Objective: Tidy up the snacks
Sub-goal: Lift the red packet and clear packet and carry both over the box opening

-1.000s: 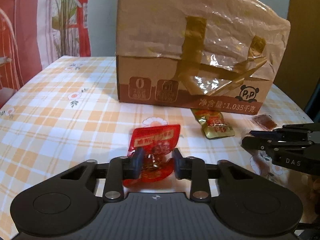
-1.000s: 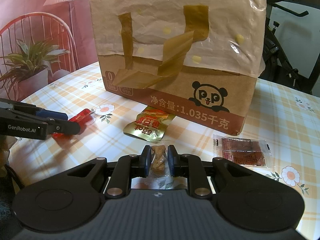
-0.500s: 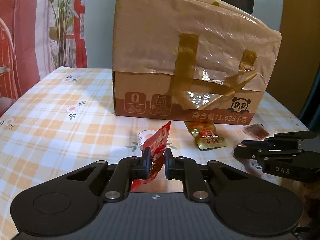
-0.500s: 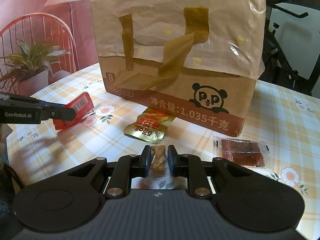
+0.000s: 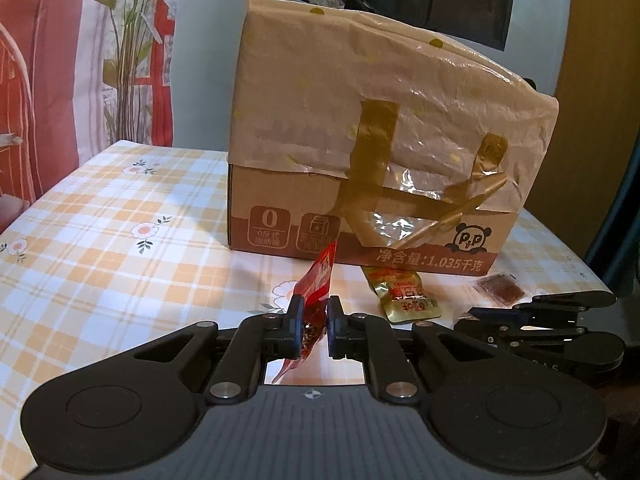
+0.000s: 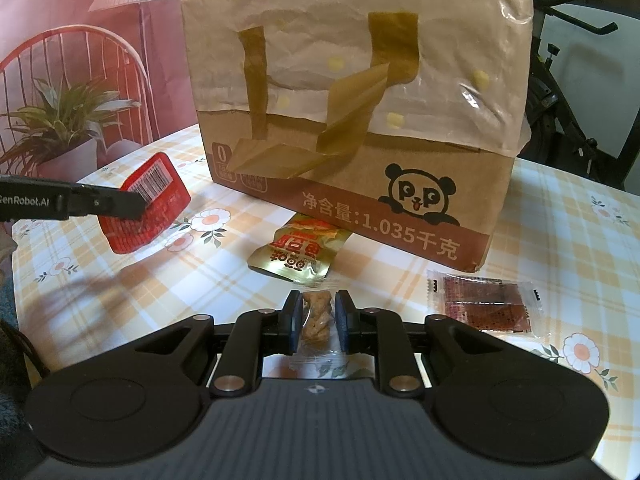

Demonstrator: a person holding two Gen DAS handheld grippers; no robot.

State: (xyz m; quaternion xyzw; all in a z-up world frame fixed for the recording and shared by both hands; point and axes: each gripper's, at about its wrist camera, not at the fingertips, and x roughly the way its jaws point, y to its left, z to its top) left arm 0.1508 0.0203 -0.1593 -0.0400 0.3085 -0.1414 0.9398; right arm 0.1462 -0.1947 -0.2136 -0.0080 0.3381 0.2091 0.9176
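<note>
Left wrist view first: left gripper (image 5: 313, 330) has just been closing, and its jaws now pinch the red snack packet (image 5: 316, 286), which stands on edge between them and pokes out ahead of the tips, clear of the checked tablecloth (image 5: 120, 248). Straight ahead of the jaws stands the cardboard box (image 5: 360, 140) draped in taped plastic. A gold packet (image 5: 404, 294) lies ahead and to the right of the jaws, a dark flat sachet (image 5: 500, 289) further right, and the right gripper (image 5: 532, 320) enters side-on at the right edge.

Right wrist view: the right gripper's jaws are clamped on a clear-wrapped brown snack (image 6: 317, 318), low over the cloth. The gold packet lies just ahead of the tips, against the foot of the box; the sachet sits to the right. Off to the left the other gripper holds the red packet aloft, barcode side showing.

Risks, as I judge them: the red packet is held only at its thin lower end, so a quick swing could let it twist or slide out. The clear wrapper is slippery and may pull free.

The box's top and any opening are covered by plastic or cut off, so where snacks go is unclear. Print on the packets is too blurred to read fully.
</note>
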